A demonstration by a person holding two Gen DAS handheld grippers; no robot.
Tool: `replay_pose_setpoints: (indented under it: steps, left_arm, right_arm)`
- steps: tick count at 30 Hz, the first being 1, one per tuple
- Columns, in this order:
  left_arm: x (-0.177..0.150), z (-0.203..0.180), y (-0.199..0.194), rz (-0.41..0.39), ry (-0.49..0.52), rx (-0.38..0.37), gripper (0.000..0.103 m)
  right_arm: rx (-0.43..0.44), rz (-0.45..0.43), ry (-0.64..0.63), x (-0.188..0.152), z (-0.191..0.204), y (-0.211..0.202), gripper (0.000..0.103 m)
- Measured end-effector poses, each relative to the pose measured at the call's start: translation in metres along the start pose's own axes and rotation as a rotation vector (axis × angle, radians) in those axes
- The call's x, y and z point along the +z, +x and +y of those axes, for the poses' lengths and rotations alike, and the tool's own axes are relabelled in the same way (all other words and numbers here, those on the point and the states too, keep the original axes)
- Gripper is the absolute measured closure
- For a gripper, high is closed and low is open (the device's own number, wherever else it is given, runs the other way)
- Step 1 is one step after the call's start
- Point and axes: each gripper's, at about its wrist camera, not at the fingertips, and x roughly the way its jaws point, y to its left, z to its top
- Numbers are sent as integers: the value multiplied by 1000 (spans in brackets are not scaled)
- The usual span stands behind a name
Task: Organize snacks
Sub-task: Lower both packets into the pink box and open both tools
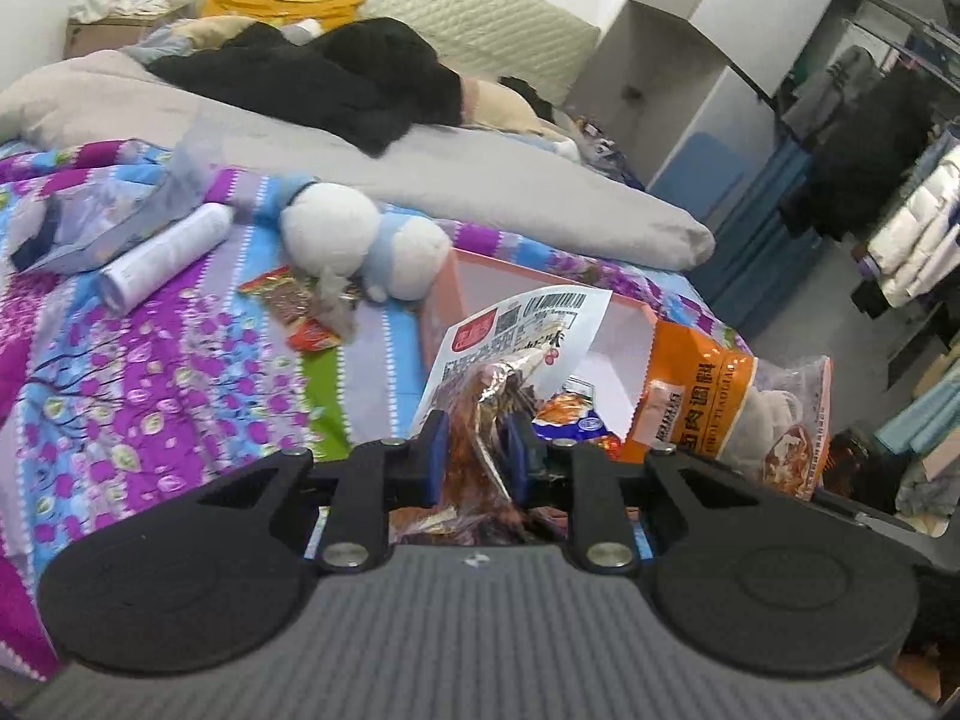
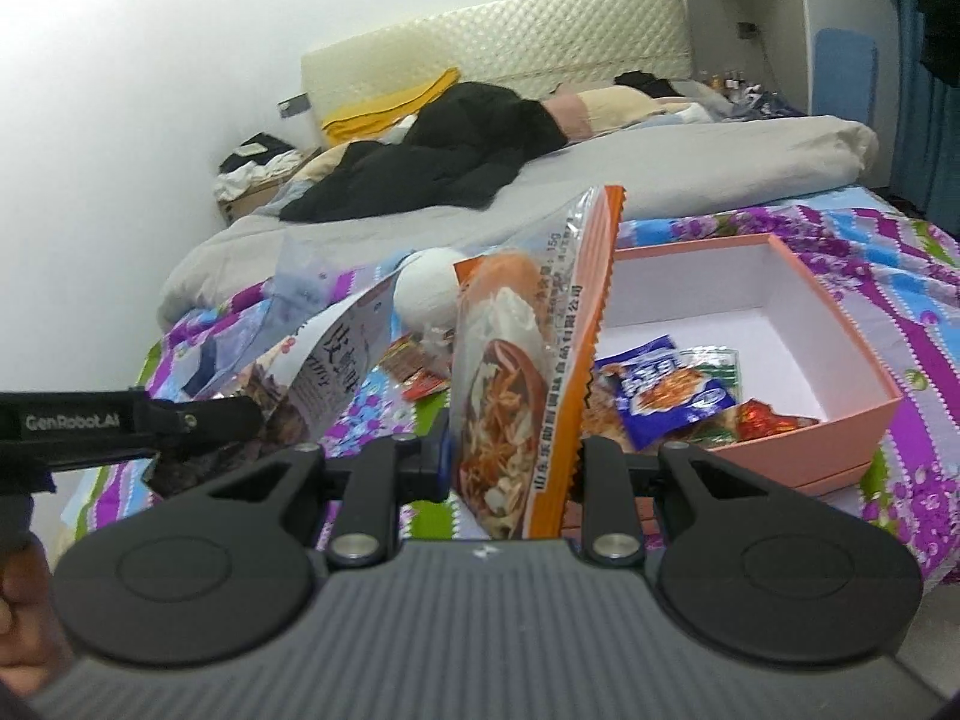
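Left wrist view: the left gripper (image 1: pixel 474 456) is seen clamped on a white-label snack bag (image 1: pixel 516 336), the crumpled clear end with brownish contents pinched between the blue pads; the gap is narrow. The bag's white printed part stands up in front of the pink box (image 1: pixel 468 276), which sits on the flowered bedspread (image 1: pixel 180 372). An orange seasoning pack (image 1: pixel 708 396) is seen just right of the box, overlapping its near corner. Small red snack packets (image 1: pixel 294 312) lie on the bedspread beside a white and blue plush toy (image 1: pixel 360 240). A white tube (image 1: pixel 168 252) and a clear bag (image 1: pixel 108 216) lie further left. A grey duvet (image 1: pixel 420 162) with black clothing (image 1: pixel 336 78) is spread behind.

Right wrist view: the right gripper (image 2: pixel 510 456) is closed narrow on the orange seasoning pack (image 2: pixel 528 360), held upright by its lower end, its serrated orange edge to the right. The pink box (image 2: pixel 840 348) is open, right of the pack; a blue snack packet (image 2: pixel 666 390), a green one (image 2: pixel 714 360) and a red one (image 2: pixel 768 420) lie in its near corner. The left gripper (image 2: pixel 240 414) enters from the left, the white-label snack bag (image 2: pixel 336 366) gripped at its tip. A hand (image 2: pixel 24 600) is partly visible at the left edge.
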Motion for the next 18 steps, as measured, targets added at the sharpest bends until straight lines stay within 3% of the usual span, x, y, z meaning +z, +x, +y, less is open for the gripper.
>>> replay_pose_setpoints:
  steps: [10,18]
  left_arm:
    - [29,-31,77,50,64,-73,79]
    - [49,-51,171,130,99,-127,79]
  right_arm:
    - [-66,30,57,16,-46,39,75]
    - [-125,67,88,30,-89,90,75]
